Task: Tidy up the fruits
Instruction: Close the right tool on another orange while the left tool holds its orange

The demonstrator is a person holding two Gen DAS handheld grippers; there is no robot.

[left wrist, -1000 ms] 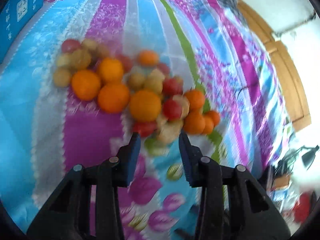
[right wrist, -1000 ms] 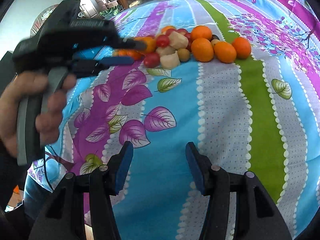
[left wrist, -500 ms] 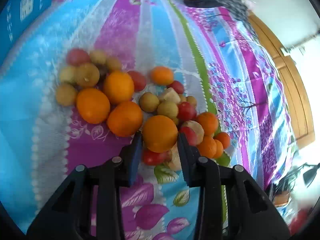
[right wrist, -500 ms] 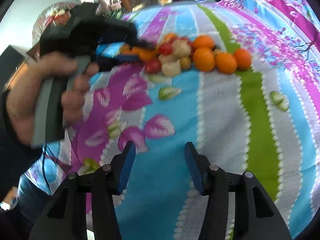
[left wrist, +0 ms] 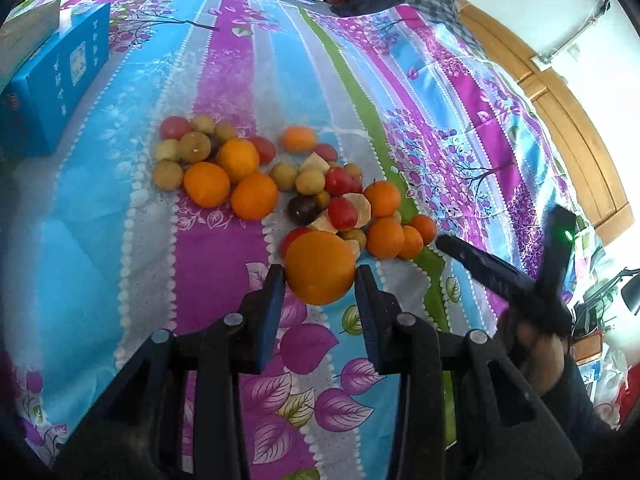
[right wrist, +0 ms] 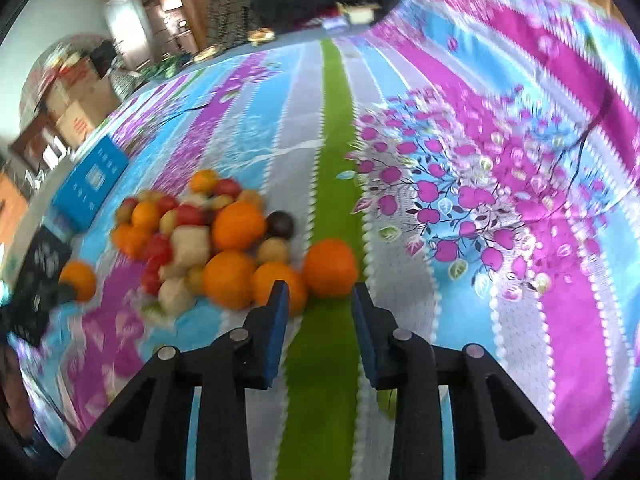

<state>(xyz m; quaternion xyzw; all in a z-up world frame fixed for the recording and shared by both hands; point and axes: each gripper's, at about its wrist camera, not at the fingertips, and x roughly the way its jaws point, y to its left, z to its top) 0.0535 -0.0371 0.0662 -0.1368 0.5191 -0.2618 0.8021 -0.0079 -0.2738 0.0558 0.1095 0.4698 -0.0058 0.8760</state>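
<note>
A bed spread with a striped floral sheet (left wrist: 224, 76) in blue, purple, grey and green carries everything. Just ahead of the left hand-held gripper (left wrist: 320, 288) a heap of fruit (left wrist: 316, 188) lies on the sheet: oranges, red tomatoes, small yellow-brown fruits, pale chunks. Far off to that gripper's left lies a blue box (left wrist: 52, 80).

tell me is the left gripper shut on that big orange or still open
Shut on it. The left gripper has both blue pads against the sides of the big orange, which sits between them nearer than the pile.
</note>
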